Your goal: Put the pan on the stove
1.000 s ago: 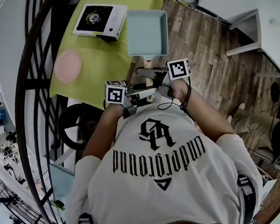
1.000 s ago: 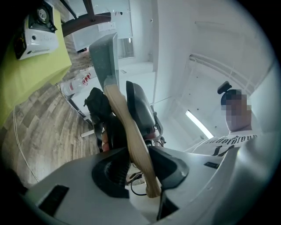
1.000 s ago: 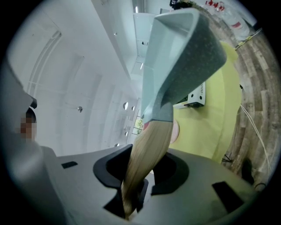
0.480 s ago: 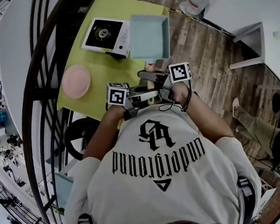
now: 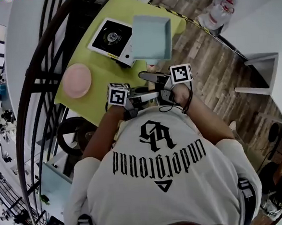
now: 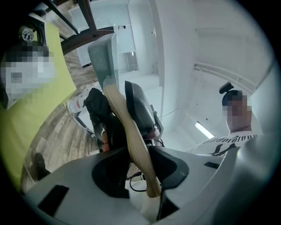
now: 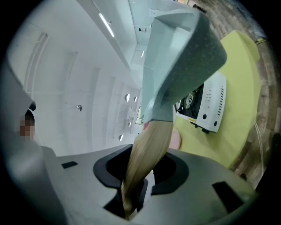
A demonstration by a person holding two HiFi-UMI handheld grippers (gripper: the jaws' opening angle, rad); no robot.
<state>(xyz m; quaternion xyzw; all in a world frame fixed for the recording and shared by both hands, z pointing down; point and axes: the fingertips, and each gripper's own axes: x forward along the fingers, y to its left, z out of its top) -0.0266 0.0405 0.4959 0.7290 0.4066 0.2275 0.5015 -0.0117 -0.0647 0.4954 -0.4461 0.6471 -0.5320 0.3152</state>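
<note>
The pan (image 5: pixel 151 36) hangs in the air over the right end of the table (image 5: pixel 96 96), just beside the stove (image 5: pixel 109 37). From above, its near left corner overlaps the stove's right edge. Its wooden handle (image 6: pixel 131 132) runs back toward the person. Both grippers are clamped on that handle: the left gripper (image 6: pixel 139 165) grasps it near the butt, and the right gripper (image 7: pixel 139 176) grasps it further up, toward the pan.

The table's right edge lies under the pan. Past it the wood floor (image 5: pixel 215 75) is open out to a white desk (image 5: pixel 266 43), which stands well apart. The table's near edge comes close to the grippers, and the person stands at its near right corner.

On the left a black railing (image 5: pixel 38 92) curves along the table's whole far side, closing that way off.

The stove sits at the table's far end with its burner uncovered. A pink plate (image 5: pixel 77 80) lies near the table's left edge, well apart from the pan. A bottle (image 5: pixel 218 14) stands on the floor beyond the table's far right corner.
</note>
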